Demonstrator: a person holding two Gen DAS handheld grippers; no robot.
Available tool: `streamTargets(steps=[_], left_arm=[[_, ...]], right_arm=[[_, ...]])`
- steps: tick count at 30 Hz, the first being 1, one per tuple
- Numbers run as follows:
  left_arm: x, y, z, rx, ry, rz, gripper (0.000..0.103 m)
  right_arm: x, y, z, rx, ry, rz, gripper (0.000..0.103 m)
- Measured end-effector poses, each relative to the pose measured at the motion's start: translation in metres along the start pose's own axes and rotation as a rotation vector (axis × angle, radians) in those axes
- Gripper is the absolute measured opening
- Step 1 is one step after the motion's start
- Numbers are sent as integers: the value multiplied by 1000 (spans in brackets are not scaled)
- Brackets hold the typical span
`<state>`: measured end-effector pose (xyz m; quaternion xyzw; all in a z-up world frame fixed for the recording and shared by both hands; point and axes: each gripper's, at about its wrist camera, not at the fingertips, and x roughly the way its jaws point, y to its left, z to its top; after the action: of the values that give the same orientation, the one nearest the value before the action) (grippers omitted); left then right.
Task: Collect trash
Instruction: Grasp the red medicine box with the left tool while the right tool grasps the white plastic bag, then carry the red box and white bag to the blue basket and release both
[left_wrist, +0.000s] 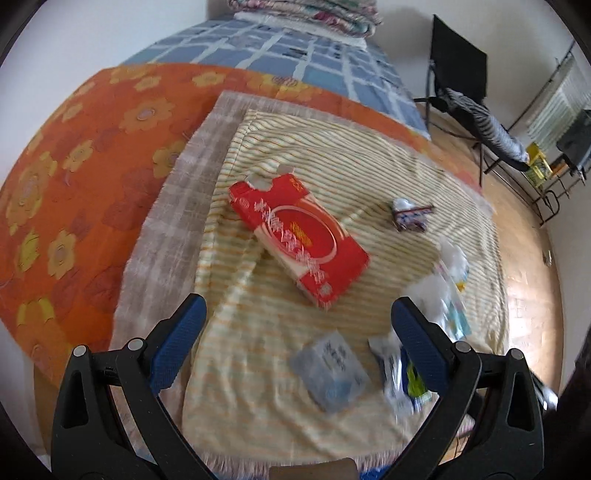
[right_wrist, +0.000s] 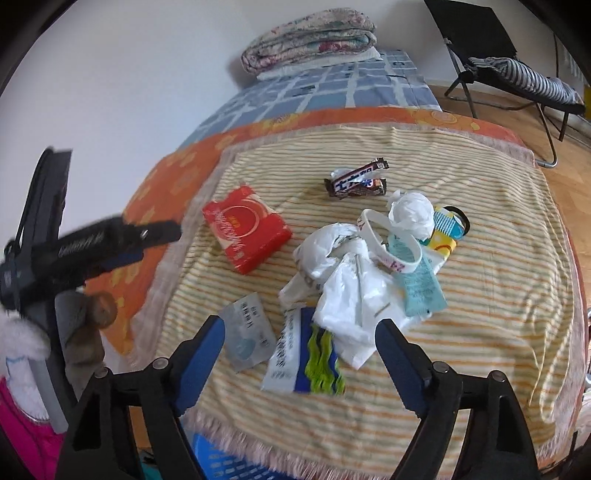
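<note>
Red box (right_wrist: 246, 235) with white print; yellow-striped cloth (right_wrist: 480, 302); orange floral blanket (left_wrist: 74, 155); blue-and-white check bedsheet (right_wrist: 332, 88); white plastic bag (right_wrist: 343, 280); blue pads (left_wrist: 177, 343) on black hand-held gripper (left_wrist: 299, 314).

One red box (right_wrist: 246, 233), one chocolate bar wrapper (right_wrist: 357, 180), one white wristband (right_wrist: 388, 240), two crumpled white wads (right_wrist: 410, 214), three flat packets (right_wrist: 246, 332)

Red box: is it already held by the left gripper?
No, the red box lies on the striped cloth, ahead of the open left gripper.
</note>
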<state>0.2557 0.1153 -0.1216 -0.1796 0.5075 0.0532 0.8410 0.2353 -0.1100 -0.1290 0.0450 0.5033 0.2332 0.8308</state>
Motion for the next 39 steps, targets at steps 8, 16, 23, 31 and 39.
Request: streamTargets(steps=[8,16,23,31,39], left_arm=[[77,9,36,-142,108,5,102],[118,-6,57,-159,128,61,102],[150,-29,63,-58,149,189,102],[144,-21,56,-2,106,198,95],[127,5,43,30,102,157,93]], right_arm=[[30,-20,17,102,51,38,82],[42,-32,27,147,54,37,82],[50,-40,30,200,60,38,82],[73,-38,42,225,45,9,80],[99,-48,46,183,57,-2,68]])
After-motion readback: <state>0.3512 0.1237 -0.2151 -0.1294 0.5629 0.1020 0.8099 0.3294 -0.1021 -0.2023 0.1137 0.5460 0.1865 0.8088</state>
